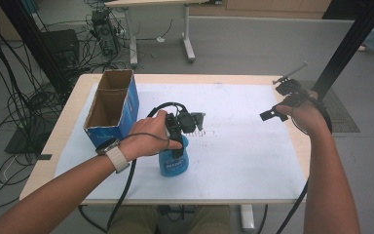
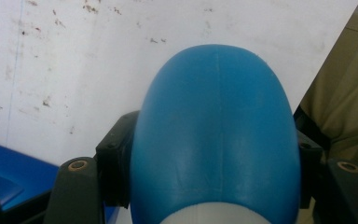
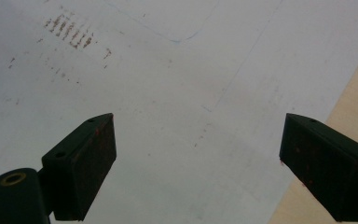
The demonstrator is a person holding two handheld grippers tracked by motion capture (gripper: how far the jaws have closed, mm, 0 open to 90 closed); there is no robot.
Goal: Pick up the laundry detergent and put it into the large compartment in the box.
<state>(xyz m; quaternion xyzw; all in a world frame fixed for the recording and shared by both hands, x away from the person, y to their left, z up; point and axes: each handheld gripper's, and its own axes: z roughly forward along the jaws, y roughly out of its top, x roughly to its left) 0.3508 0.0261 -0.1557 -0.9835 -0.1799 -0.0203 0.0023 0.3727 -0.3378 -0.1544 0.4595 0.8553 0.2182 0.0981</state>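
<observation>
The left gripper (image 1: 182,130) is clamped on the blue bottle (image 1: 174,161) near its top, one jaw on each flank of the rounded shoulder, as the left gripper view (image 2: 214,140) shows. The bottle stands upright on the white sheet (image 1: 253,146) covering the tabletop (image 1: 68,122), just right of the box (image 1: 114,109) and toward the near edge. It looks like smooth, stiff plastic — likely slippery on that curve, so a hold lower on the straighter body or at the neck would probably be surer; how full it is, and so how heavy, I cannot tell. The right gripper (image 1: 280,109) hovers with its jaws spread wide and empty over the sheet's far right side, well apart from the bottle. The open-topped cardboard box stands closest; nothing else crowds the bottle.
</observation>
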